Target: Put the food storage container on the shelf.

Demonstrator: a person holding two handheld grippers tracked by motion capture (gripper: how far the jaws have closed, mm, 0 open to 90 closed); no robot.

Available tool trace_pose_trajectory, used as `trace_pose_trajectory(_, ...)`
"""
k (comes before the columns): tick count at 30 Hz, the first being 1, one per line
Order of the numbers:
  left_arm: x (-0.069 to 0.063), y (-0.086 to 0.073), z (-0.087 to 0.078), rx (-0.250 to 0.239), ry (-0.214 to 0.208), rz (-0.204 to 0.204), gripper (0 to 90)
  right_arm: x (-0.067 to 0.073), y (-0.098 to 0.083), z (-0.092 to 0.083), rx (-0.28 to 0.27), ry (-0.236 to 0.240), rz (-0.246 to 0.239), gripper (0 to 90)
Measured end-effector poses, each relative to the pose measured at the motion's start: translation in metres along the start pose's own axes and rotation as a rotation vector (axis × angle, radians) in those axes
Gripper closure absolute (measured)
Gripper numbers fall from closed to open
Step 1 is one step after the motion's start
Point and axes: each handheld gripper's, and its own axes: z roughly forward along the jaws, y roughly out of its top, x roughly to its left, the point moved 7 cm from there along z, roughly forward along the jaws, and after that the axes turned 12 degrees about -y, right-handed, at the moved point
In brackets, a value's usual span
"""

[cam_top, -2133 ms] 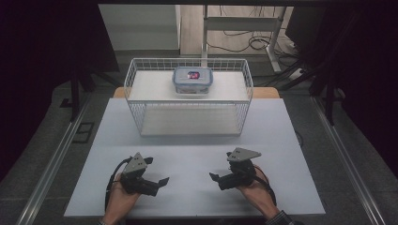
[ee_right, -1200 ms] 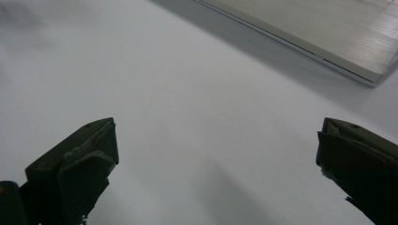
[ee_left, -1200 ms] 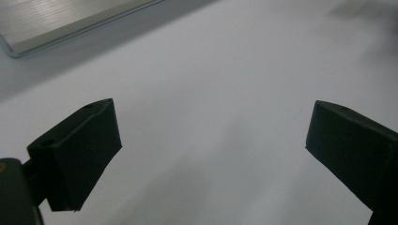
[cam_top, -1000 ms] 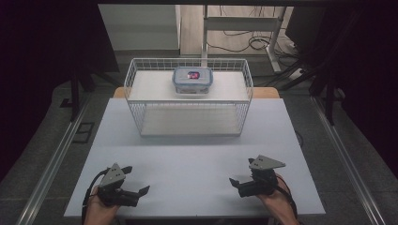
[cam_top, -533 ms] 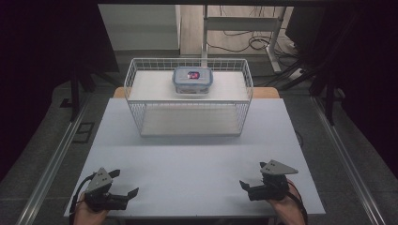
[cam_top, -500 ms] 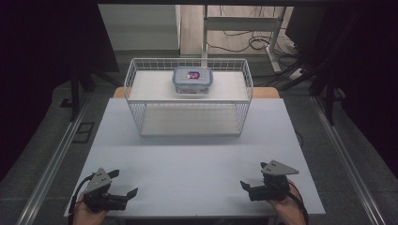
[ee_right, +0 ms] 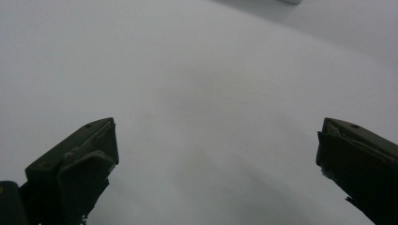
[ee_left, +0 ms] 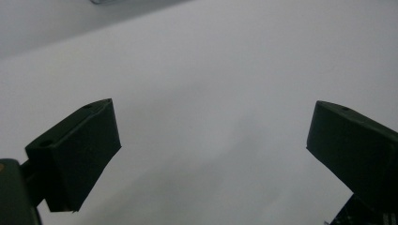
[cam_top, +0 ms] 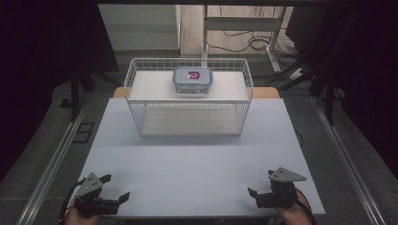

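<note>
I hold the left gripper (cam_top: 115, 190) and right gripper (cam_top: 253, 193) jaws wide, ready to reach squarely for the lidded container (cam_top: 192, 78) in the wire basket (cam_top: 187, 123).

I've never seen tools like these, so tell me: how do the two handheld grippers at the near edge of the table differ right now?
The left gripper sits at the table's near left corner, the right gripper at its near right. In the high view, the left one's grey plate lies low and tilted; the right one's plate stands higher and flatter. Both are open, hold nothing, and are far from the wire basket.
</note>
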Motion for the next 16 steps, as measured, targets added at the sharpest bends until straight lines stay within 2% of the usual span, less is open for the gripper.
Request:
trace_pose_trajectory(10, 0.0038, -0.0078, -0.0002, 0.005, -0.039, -0.069, 1.5, -0.0012, -0.0059, -0.0035, 0.012, 0.003, 0.034, 0.0)
trace_pose_trajectory(16, 0.0053, -0.0085, 0.0014, 0.018, -0.039, -0.084, 1.5, -0.0007, -0.007, -0.0012, 0.03, 0.015, 0.032, 0.0)
